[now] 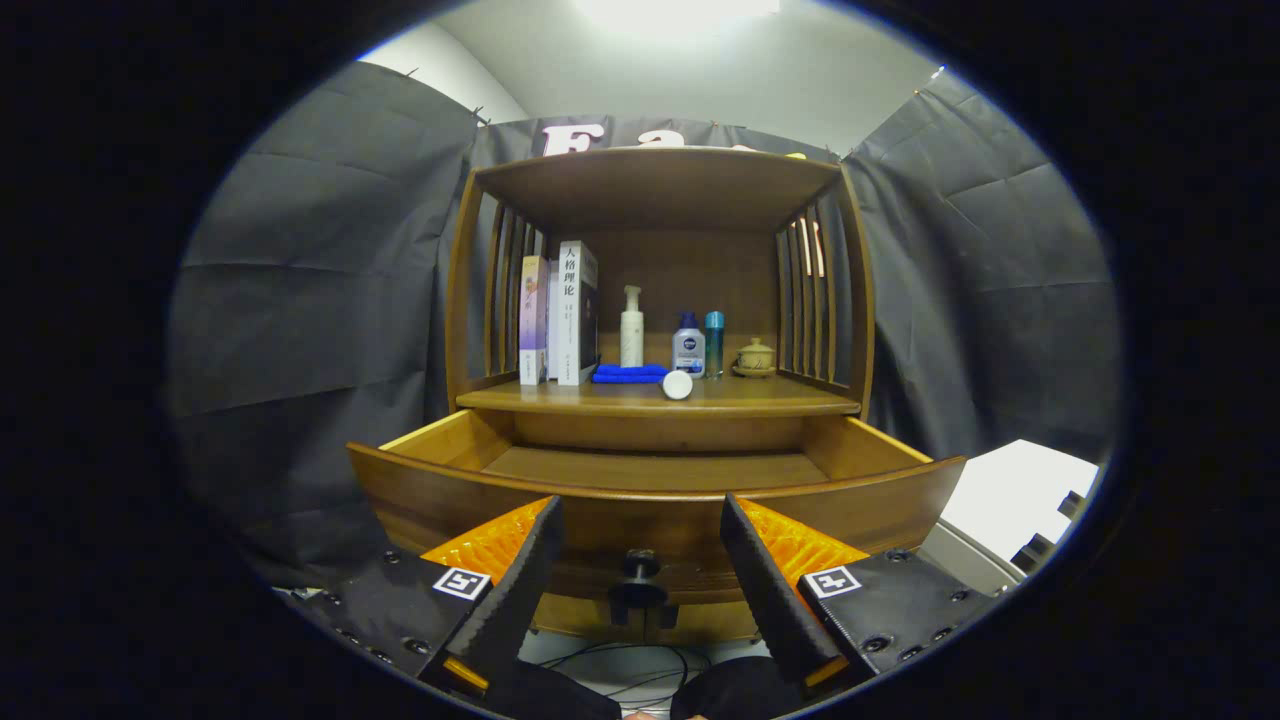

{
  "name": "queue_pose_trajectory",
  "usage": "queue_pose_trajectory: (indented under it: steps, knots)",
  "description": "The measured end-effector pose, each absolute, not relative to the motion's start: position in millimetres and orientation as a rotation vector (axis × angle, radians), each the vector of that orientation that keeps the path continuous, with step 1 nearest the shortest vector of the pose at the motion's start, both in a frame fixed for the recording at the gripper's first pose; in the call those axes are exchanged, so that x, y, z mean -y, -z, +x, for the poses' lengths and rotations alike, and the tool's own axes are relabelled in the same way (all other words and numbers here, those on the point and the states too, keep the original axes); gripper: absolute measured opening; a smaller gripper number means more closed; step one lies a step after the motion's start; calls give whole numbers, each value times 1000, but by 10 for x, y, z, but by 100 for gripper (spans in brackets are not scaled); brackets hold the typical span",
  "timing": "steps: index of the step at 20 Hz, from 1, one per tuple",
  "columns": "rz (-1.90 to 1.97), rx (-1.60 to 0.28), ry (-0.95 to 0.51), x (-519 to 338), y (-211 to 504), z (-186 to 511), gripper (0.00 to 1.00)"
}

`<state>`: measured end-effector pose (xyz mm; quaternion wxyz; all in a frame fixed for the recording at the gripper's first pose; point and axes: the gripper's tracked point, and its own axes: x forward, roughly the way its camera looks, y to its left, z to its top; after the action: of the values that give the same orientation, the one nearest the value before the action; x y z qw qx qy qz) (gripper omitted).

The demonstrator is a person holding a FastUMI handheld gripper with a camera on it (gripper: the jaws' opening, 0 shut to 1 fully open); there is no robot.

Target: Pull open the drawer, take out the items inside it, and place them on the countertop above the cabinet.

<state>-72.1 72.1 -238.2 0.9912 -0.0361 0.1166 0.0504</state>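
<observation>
Drawer (pixel 650 470) stands pulled out from the wooden cabinet (pixel 660 300), its curved front just beyond the fingertips and its dark knob (pixel 640 575) at six o'clock from the drawer floor, sitting in the gap between the fingers. The gripper (pixel 640 590) has its fingers spread wide and holds nothing; neither finger touches the knob or the front panel.

What shows of the drawer floor looks bare, though the near part is hidden behind the front, so I cannot tell whether anything is left inside. On the countertop (pixel 790 397) above, at twelve o'clock from the drawer, stand books (pixel 560 315), a pump bottle (pixel 631 327), a folded blue cloth (pixel 628 374), a small white-capped item (pixel 677 385) lying near the front edge, two small bottles (pixel 698 345) and a little lidded pot (pixel 755 358).

To do this step well, I would raise the gripper over the drawer front and tilt it down to check the hidden near floor before reaching. Keep the fingers spread on the way in, clear the front panel, and close only on something centred between them. Any item lifted should go to a free spot at the countertop's right, away from the bottles.
</observation>
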Motion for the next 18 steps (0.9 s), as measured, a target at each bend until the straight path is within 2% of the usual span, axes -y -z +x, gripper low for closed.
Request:
queue_pose_trajectory:
  steps: [8, 18]
  knots:
    - [-37, -258, -36, -656, 2704, -437, 98]
    - [-16, -251, -44, -641, 2738, -329, 98]
